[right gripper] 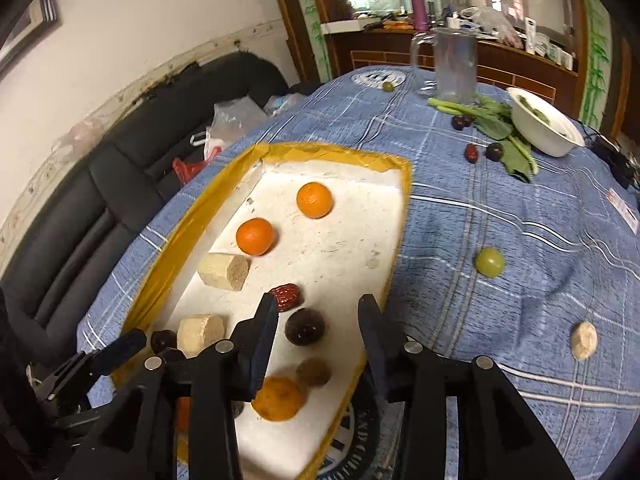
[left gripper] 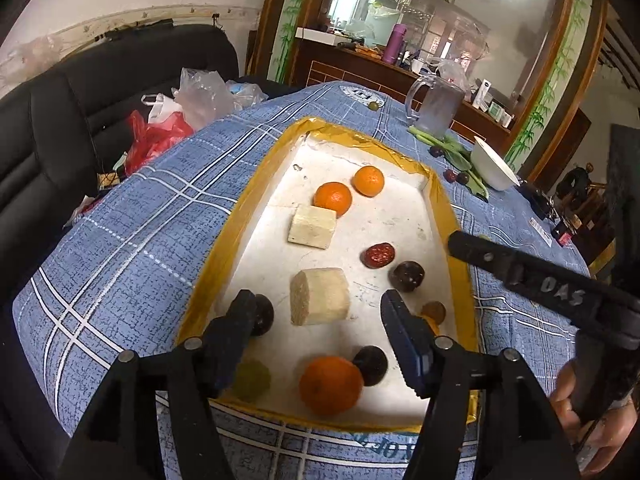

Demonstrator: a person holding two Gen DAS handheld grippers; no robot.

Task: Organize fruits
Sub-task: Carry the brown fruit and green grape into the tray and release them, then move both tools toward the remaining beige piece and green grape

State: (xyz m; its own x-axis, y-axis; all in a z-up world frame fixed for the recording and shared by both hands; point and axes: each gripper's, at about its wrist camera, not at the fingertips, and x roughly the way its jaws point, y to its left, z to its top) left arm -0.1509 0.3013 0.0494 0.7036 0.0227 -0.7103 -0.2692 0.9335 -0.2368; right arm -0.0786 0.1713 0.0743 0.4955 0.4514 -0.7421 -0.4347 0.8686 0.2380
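Note:
A white foam tray (left gripper: 360,160) with a yellow taped rim holds three oranges (left gripper: 331,385), two pale sugarcane pieces (left gripper: 319,301), a red date (left gripper: 379,255), dark plums (left gripper: 407,276) and a green grape (left gripper: 250,380). My left gripper (left gripper: 318,298) hangs open over the tray's near end, gripping nothing. In the right wrist view my right gripper (right gripper: 318,300) is open above a dark plum (right gripper: 305,326), clear of it. A blurred orange (right gripper: 279,398) and a brown fruit (right gripper: 313,372) lie beneath its fingers. Outside the tray on the cloth lie a green grape (right gripper: 489,262), a sugarcane piece (right gripper: 584,340), a date (right gripper: 471,153) and plums (right gripper: 495,151).
A blue checked cloth (right gripper: 460,216) covers the table. At the far side stand a white bowl (right gripper: 544,120), a clear pitcher (right gripper: 454,64) and leafy greens (right gripper: 496,124). A black sofa (left gripper: 80,120) with plastic bags (left gripper: 160,132) is on the left. A hand (left gripper: 580,408) grips the right tool.

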